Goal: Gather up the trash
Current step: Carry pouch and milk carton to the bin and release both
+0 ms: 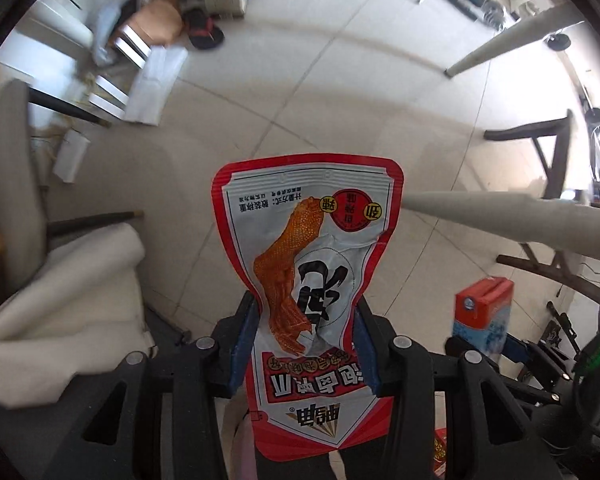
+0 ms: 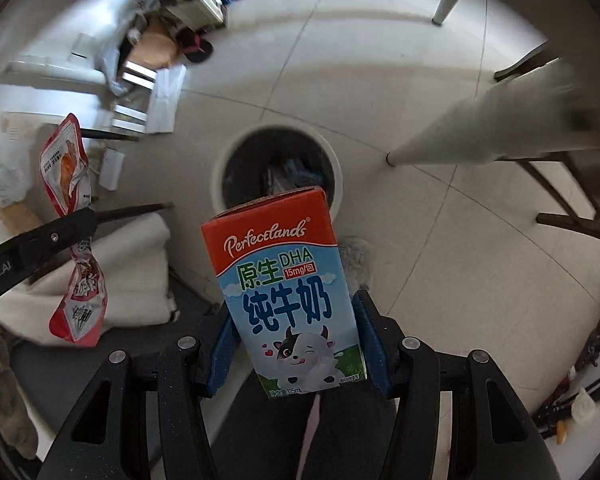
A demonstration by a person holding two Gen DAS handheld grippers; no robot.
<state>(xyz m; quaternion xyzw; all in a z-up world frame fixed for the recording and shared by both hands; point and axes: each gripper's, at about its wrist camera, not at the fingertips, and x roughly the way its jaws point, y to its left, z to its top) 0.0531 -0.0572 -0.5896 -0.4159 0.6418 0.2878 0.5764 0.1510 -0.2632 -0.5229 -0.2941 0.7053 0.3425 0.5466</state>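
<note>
My left gripper (image 1: 306,320) is shut on a red and silver snack packet (image 1: 312,240), held upright above the tiled floor. The packet also shows at the left of the right wrist view (image 2: 66,168), pinched by the left gripper's finger (image 2: 48,236). My right gripper (image 2: 294,332) is shut on a small milk carton (image 2: 284,292) with an orange top and a cartoon cow. The carton hangs above and in front of a round white trash bin (image 2: 220,168) with a dark liner and some rubbish inside. The carton also shows at the right of the left wrist view (image 1: 484,312).
A chair with white cushions (image 1: 72,276) stands at the left. White table legs (image 2: 480,128) and dark wooden chair frames (image 1: 540,136) stand at the right. Boxes, papers and shoes (image 1: 148,40) clutter the floor at the far left.
</note>
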